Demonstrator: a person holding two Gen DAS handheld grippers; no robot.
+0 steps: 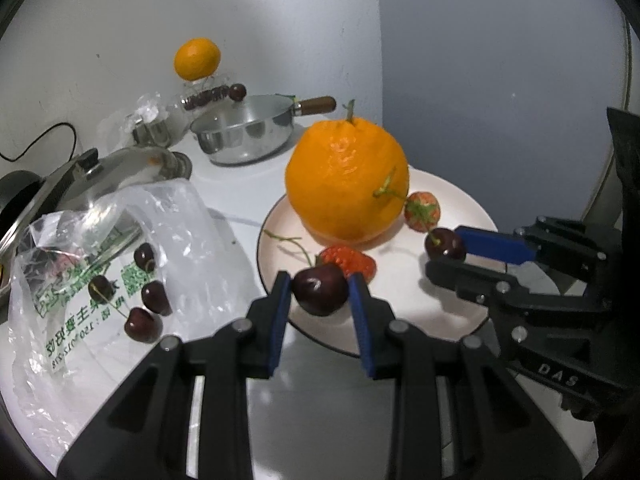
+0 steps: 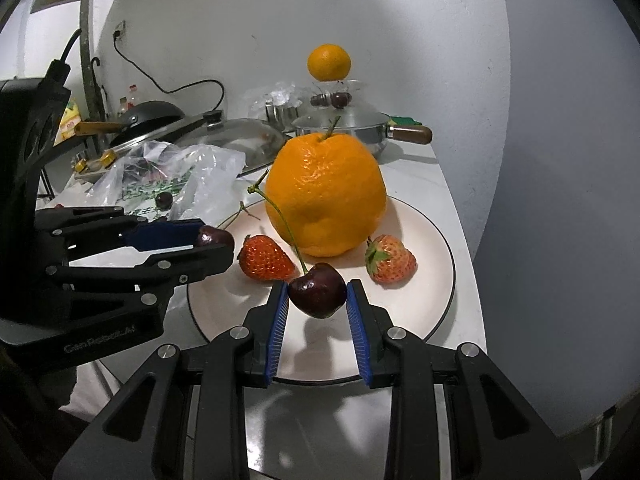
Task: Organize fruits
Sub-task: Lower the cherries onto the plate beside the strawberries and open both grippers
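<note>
Cherries sit pinched in both grippers over the near part of a pale plate. Nearest in the left wrist view, the left gripper has its blue pads closed against the sides of a dark cherry, whose stem curves up and away to the left; the fruit hangs at the plate's near-left rim. In the right wrist view the right gripper is likewise narrowed onto a second cherry, with its long stem rising toward the big orange. Each tool shows in the other's camera, the right one reaching in from the side with its cherry at the fingertips. Just behind the held fruit lie two strawberries on the plate: a deep red strawberry on the left and a paler strawberry on the right. Between and behind them stands a large orange with a short green stalk, resting on the plate. Left of the plate, on the white counter, a crumpled clear plastic bag with green print has four loose cherries on it. Farther back are a glass pot lid, a steel saucepan with a wooden handle, and a small orange perched on a clear holder by the wall.
</note>
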